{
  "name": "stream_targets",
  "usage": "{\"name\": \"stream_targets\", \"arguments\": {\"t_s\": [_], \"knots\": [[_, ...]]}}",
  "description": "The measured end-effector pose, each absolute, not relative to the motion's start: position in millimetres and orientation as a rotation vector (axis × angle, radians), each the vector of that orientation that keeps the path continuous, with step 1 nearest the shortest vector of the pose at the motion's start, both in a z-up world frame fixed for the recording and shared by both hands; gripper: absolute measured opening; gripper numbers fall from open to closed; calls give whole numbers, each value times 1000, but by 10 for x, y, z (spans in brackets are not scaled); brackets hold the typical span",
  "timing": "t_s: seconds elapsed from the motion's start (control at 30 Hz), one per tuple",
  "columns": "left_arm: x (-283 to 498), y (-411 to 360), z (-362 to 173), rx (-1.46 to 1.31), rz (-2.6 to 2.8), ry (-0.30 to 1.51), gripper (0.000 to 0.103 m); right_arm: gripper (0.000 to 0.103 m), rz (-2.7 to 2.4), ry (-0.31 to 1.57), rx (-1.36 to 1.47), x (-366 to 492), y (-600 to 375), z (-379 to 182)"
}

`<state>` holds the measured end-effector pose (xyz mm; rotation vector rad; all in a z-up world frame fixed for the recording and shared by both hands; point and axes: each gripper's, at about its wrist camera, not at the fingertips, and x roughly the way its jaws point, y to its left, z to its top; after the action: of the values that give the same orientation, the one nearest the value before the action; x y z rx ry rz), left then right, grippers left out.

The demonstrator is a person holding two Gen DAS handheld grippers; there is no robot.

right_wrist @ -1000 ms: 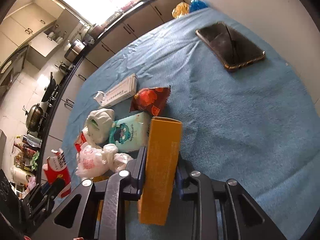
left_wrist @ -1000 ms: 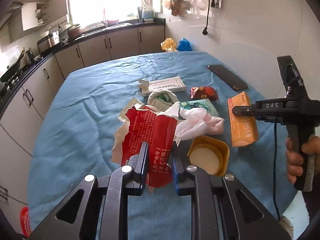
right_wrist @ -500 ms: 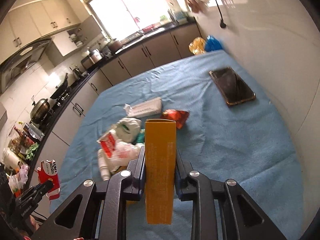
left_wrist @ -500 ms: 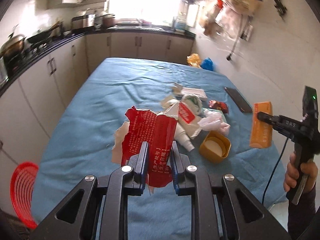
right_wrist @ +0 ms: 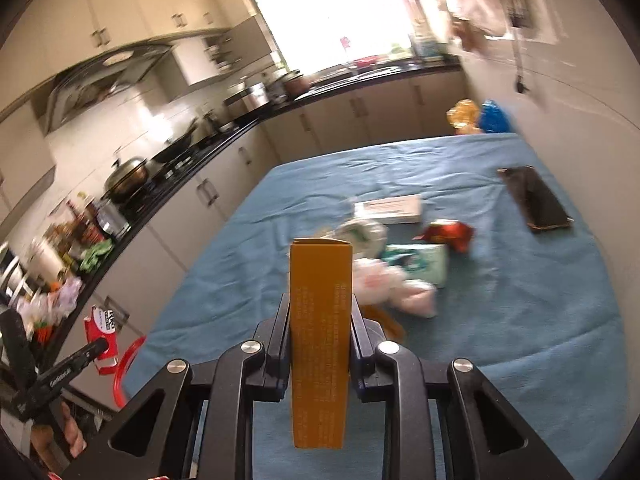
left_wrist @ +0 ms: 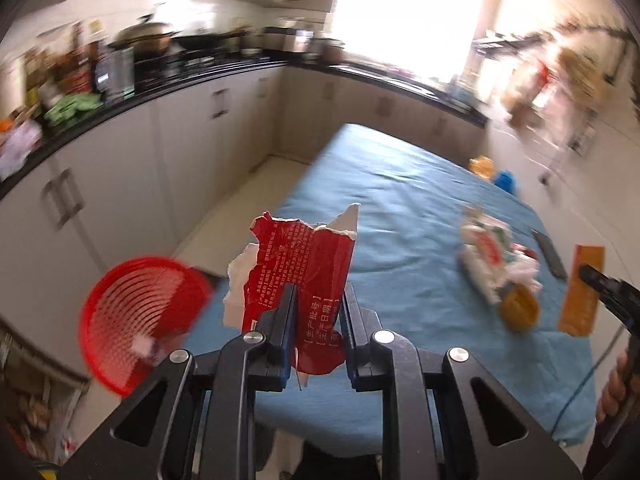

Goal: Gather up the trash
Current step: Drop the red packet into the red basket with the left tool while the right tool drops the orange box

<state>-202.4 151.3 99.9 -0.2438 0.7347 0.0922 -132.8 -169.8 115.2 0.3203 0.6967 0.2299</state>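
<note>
Trash run about midway by my reading. Left gripper (left_wrist: 316,300) fingers clenched on a torn red wrapper (left_wrist: 298,268), held in the air at the worktop (right_wrist: 520,320) edge, near a red basket (left_wrist: 140,316) that stands on the floor; not yet over it. One pale scrap seems to lie in the basket; blurred, so unsure. Right gripper (right_wrist: 320,316) fingers clamped on one orange carton (right_wrist: 320,340), upright, lifted above the blue cloth.

Left on the worktop, in a loose pile:
- one white flat box (right_wrist: 390,209)
- one red snack packet (right_wrist: 448,234)
- one green-white pouch (right_wrist: 420,262)
- crumpled white bags, two or three
- one orange cup (left_wrist: 518,312)

One dark phone (right_wrist: 536,198) lies apart; likely not trash.
</note>
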Motion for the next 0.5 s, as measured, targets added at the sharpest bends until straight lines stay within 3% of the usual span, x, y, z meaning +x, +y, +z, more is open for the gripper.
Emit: {"name": "stream_targets", "arguments": {"t_s": [0.5], "knots": [[-2228,2848,443,-435,331,786,20,25,552,805,194,-889,225,959]]}}
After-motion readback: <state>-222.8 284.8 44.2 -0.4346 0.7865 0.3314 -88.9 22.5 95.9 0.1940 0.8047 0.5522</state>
